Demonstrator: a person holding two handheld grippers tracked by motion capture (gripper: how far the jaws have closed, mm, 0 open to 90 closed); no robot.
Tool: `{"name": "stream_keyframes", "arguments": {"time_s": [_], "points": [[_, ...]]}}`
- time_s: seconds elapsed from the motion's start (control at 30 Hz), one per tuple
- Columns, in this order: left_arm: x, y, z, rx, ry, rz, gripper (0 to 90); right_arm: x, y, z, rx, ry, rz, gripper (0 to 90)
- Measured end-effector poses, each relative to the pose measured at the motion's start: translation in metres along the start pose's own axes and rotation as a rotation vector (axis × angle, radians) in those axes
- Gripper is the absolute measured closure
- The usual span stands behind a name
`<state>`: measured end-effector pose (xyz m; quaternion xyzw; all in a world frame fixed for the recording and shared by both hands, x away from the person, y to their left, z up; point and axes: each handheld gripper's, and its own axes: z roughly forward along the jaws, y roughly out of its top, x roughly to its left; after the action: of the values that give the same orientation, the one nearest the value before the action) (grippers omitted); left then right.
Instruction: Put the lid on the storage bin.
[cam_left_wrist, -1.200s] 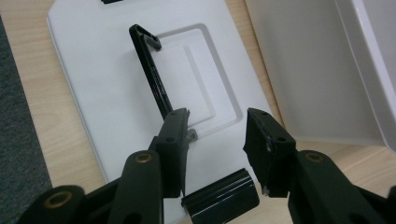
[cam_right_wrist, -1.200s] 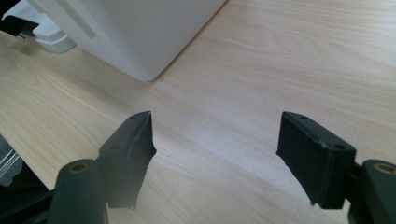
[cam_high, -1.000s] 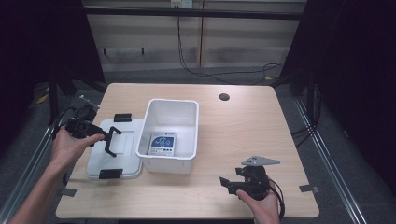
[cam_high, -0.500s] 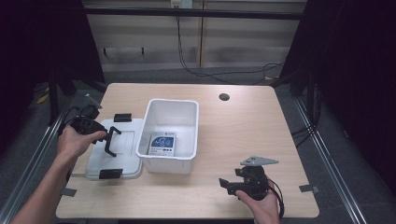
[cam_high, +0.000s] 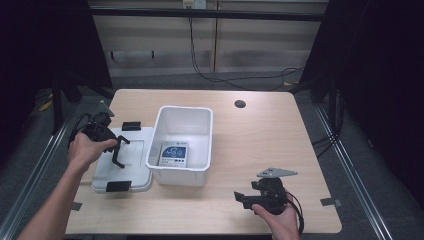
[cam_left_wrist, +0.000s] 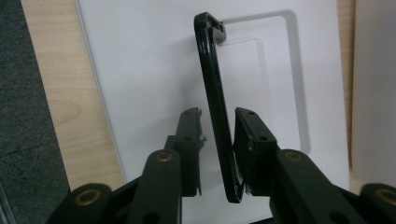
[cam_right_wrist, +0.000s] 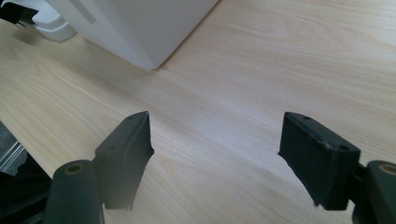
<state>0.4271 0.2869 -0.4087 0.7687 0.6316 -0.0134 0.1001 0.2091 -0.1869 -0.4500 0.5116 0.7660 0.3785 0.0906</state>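
Grip on the black handle (cam_left_wrist: 215, 107) of the white lid (cam_high: 131, 159), lying flat at nine o'clock of the white bin (cam_high: 183, 131), should be squared before lifting, since the left gripper's (cam_left_wrist: 217, 122) jaws have just been closing around it with one pad touching, while the right gripper (cam_right_wrist: 215, 148) rests wide and empty.

No legible text found, blue-and-white printed label on packet (cam_high: 173, 154) inside white bin (cam_high: 201, 120), lettering too small to read
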Motion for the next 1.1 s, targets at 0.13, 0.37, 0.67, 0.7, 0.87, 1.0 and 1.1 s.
{"name": "stream_keyframes", "arguments": {"time_s": [0.13, 0.37, 0.67, 0.7, 0.87, 1.0, 1.1], "points": [[-0.001, 0.002, 0.004, 0.010, -0.003, -0.001, 73.2, 0.000, 0.000, 0.001, 0.009, 0.004, 0.000, 24.7], [-0.008, 0.006, 0.010, 0.013, 0.022, -0.009, 76.9, 0.001, 0.000, 0.001, 0.011, 0.007, 0.000, 24.7], [-0.010, 0.008, 0.011, 0.032, 0.024, -0.042, 79.5, 0.001, 0.000, 0.001, 0.010, 0.005, 0.001, 24.7], [-0.010, 0.008, 0.011, 0.032, 0.024, -0.040, 79.5, 0.001, 0.000, 0.001, 0.010, 0.007, -0.001, 24.7], [-0.012, 0.010, 0.010, 0.050, -0.003, 0.008, 80.8, 0.001, 0.000, 0.001, 0.011, 0.008, 0.004, 24.7], [-0.011, 0.011, 0.009, 0.059, -0.007, 0.000, 82.2, 0.000, 0.000, 0.001, 0.013, 0.008, 0.006, 24.7], [-0.010, 0.011, 0.009, 0.065, 0.002, -0.011, 83.3, 0.000, 0.000, 0.001, 0.013, 0.008, 0.005, 24.7]]}}
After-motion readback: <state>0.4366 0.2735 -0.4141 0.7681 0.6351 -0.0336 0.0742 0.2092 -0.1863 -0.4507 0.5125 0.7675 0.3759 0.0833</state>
